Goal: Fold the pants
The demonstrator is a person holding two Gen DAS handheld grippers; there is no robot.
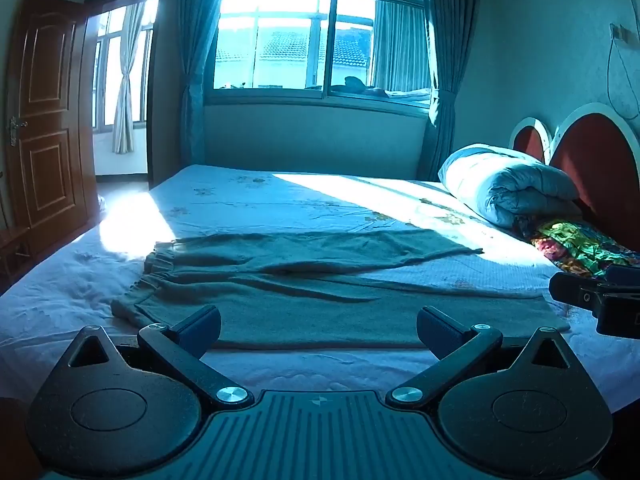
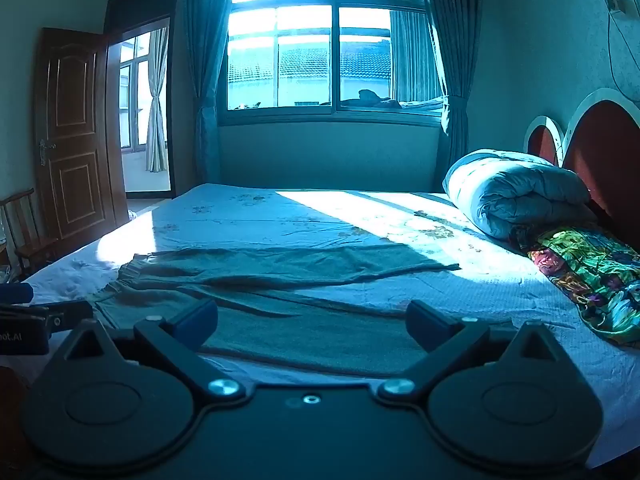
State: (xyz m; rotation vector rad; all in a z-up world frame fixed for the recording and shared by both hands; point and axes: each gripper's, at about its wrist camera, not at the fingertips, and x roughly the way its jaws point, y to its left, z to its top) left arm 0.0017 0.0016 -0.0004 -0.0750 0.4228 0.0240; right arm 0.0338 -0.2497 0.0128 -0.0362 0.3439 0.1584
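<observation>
Grey-green pants [image 1: 312,280] lie spread flat across the bed, waistband to the left, both legs running right; the far leg reaches into the sunlit strip. The same pants [image 2: 280,292] fill the middle of the right wrist view. My left gripper [image 1: 319,330] hovers open over the near edge of the pants, nothing between its fingers. My right gripper [image 2: 312,326] is open too, above the near leg, empty. The right gripper's body [image 1: 600,300] shows at the right edge of the left wrist view, and the left gripper's body [image 2: 36,320] at the left edge of the right wrist view.
The bed [image 1: 360,208] has a pale floral sheet. A rolled duvet [image 1: 504,184] and a colourful patterned cloth [image 1: 580,246] lie against the red headboard [image 1: 596,168] on the right. A window with curtains is behind; an open wooden door [image 1: 48,120] and a chair [image 2: 24,224] stand left.
</observation>
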